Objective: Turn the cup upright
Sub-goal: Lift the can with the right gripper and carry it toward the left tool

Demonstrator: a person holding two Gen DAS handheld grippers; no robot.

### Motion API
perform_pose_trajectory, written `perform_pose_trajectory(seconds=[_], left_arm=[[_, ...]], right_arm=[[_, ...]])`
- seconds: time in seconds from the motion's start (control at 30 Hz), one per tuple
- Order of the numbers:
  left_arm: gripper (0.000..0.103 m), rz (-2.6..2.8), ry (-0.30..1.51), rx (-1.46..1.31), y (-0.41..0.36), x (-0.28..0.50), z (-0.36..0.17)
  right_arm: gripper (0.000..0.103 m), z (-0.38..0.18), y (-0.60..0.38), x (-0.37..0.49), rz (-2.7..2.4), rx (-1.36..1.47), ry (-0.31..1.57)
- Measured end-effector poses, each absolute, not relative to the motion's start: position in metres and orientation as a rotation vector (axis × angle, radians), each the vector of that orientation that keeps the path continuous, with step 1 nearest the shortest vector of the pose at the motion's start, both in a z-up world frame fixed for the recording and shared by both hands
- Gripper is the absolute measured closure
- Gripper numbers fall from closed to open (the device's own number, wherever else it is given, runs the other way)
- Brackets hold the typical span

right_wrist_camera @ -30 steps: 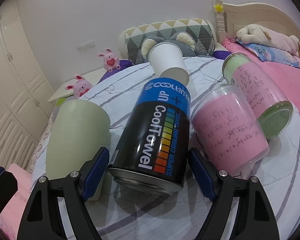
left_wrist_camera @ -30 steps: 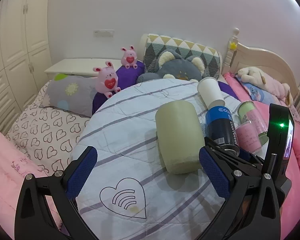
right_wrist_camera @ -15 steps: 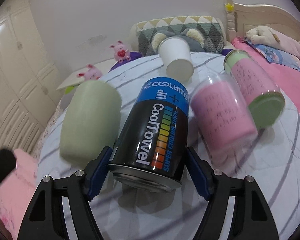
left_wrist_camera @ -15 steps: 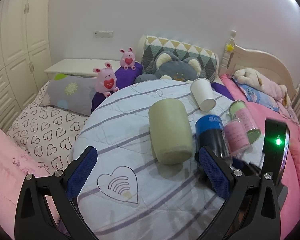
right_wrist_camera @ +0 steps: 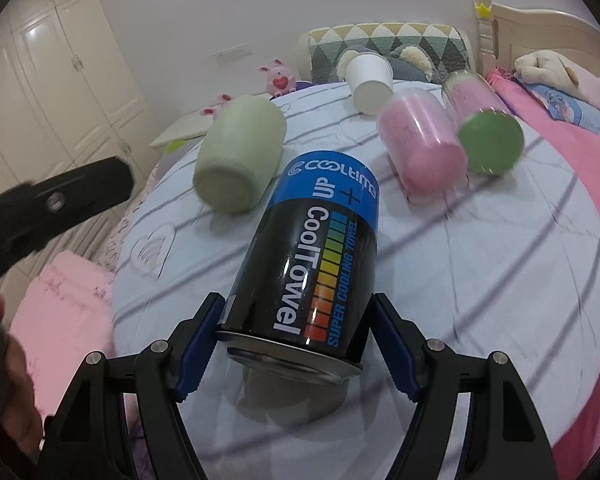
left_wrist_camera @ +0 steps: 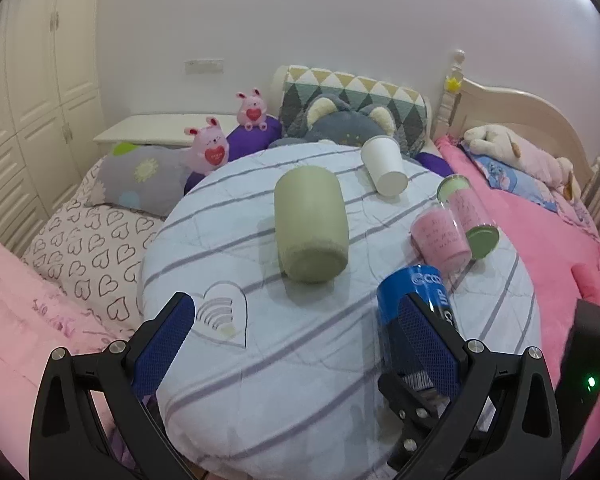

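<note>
Right tongs: clamped on the black-and-blue can near its metal end, one blue pad on each side; the can tilts with its blue end pointing away, its printing upside down, and a shadow lies on the cloth beneath it.
Left tongs: spread wide with nothing between the pads, held over the near edge of the round worktop.
Can's place: over the near right part of the worktop; in the left wrist view it shows just behind the right pad.
Green cup: on its side near the middle of the worktop, one round end facing the near edge.
White paper cup: on its side toward the far edge, its flat base facing the cameras.
Pink cup: on its side near the right edge, touching the green-lidded pink jar beside it.
Worktop cover: pale striped cloth with a heart outline near the near-left edge.
</note>
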State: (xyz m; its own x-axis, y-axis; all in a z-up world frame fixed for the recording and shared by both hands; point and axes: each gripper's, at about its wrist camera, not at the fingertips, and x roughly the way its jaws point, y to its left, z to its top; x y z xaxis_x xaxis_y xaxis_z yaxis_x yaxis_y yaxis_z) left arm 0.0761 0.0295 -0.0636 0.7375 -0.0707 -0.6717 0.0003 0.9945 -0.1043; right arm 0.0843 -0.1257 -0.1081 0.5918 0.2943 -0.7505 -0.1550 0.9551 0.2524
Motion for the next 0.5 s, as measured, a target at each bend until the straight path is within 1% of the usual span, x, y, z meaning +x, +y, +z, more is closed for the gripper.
perform_pose_trajectory(seconds=[0.3,0.37,0.5], left_arm=[[0.000,-0.039,0.761,-0.065,0.005,0.056,-0.062],[0.000,-0.039,0.769,-0.056,0.000,0.055,-0.062],[0.000,-0.046,0.779,-0.055,-0.009,0.053,-0.060]], right_arm=[[0.028,-0.111,-0.133,0.068,0.314,0.184,0.887],[0.023,-0.111,-0.137,0.067,0.322,0.198,0.886],[0.023,-0.103,-0.151,0.064,0.342,0.209,0.855]])
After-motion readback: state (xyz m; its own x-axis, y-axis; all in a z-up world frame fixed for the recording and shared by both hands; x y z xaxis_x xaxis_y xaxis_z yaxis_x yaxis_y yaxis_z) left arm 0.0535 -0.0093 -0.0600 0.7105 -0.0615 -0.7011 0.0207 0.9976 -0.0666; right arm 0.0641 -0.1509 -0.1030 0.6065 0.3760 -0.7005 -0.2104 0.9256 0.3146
